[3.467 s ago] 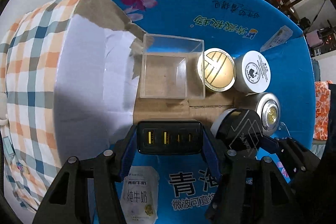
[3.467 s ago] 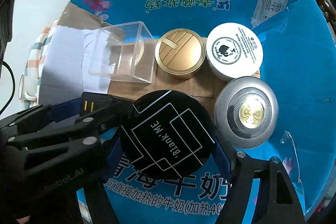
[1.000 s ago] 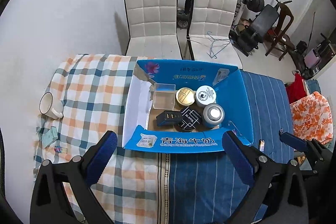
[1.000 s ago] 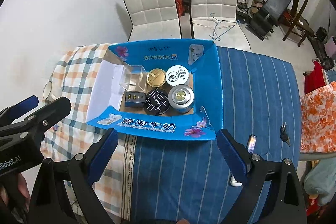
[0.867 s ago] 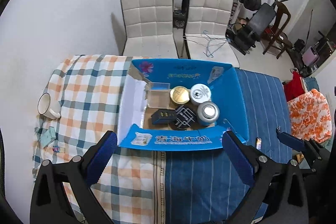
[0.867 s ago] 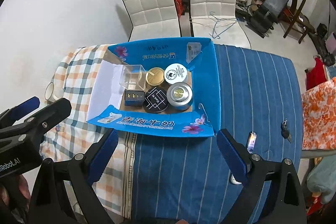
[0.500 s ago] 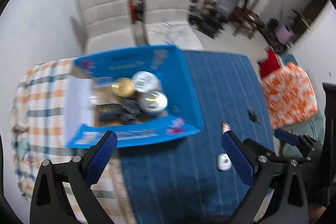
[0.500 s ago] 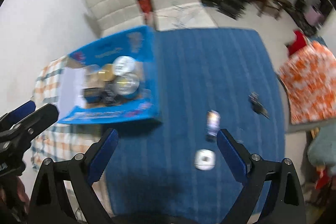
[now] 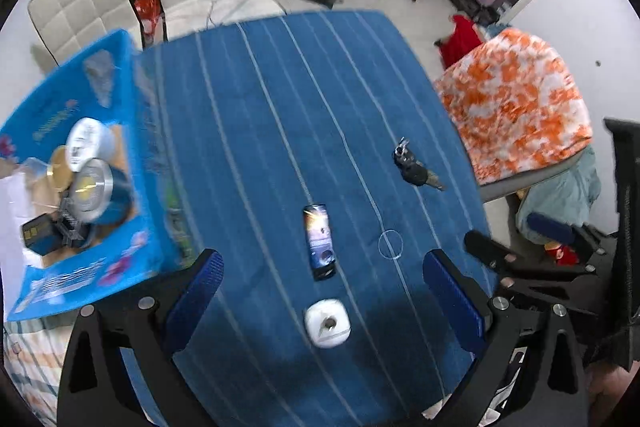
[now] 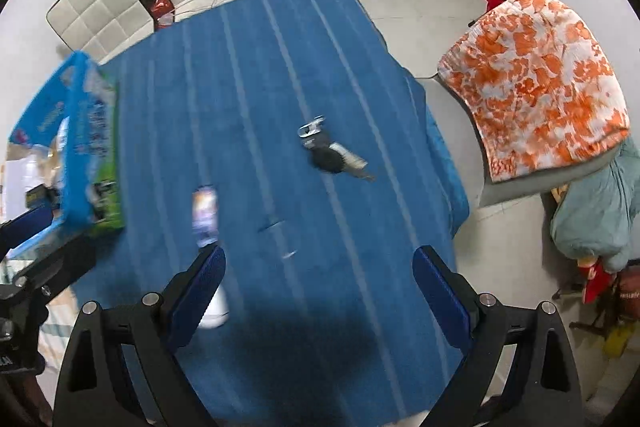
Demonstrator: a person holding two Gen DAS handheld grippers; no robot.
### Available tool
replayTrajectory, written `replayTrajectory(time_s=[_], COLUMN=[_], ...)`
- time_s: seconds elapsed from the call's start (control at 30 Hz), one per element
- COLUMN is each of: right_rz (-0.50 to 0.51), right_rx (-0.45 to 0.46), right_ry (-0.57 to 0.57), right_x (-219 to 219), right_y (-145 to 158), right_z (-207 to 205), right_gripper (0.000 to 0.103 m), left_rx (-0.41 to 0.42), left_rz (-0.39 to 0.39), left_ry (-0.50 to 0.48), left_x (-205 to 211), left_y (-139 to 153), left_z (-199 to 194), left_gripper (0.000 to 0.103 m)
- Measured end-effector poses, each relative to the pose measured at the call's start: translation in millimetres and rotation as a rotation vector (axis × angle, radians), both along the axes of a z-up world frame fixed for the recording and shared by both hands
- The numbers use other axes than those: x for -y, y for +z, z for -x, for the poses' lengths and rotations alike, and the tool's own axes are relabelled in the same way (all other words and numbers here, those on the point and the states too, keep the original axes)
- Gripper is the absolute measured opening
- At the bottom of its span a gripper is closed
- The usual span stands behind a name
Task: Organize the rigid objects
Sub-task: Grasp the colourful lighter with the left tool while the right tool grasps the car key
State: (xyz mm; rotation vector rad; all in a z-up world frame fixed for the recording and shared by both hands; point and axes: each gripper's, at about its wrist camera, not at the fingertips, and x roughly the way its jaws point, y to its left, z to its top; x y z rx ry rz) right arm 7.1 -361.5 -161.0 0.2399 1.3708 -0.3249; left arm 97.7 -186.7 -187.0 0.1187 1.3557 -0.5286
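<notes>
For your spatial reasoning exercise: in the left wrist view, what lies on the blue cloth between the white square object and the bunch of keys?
The slim lighter-like object lies part-way between white square object and keys, left of their line; otherwise only bare striped blue cloth.

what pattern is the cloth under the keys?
Blue cloth with thin pale stripes, under the keys. Clearest in the right wrist view.

Smearing into motion blur in the right wrist view: the blue box, its contents unreadable there, and the lighter. Hiding mostly behind the right gripper's finger: the white square object. Blurring past legibility: the box print in the left wrist view.
</notes>
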Motion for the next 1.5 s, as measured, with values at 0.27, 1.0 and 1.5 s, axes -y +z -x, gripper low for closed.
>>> replayTrajectory(time_s=[0.27,1.0,1.5], right_rz=[0.007,-0.005,-0.056], right_rx=[-0.05,-0.035,0.033], right_ry=[0.061,0.141,0.066], right_x=[54.4,28.5,17.4], right_y=[-81.3,-124.1,-80.6], right_z=[-46.7,-86.5,-57.5], right_gripper=[0.097,0.029,0.009], left_rx=[-0.153,-0.198,-0.213], left_rz=[-0.053,-0.035,-0.009], left_ry=[0.048,0.138,0.091], left_x=[35.5,17.6,36.4], left_y=[-83.6,-102.4,-108.4], left_z=[-18.9,-24.2,-30.0], left_gripper=[0.066,0.021,0.011])
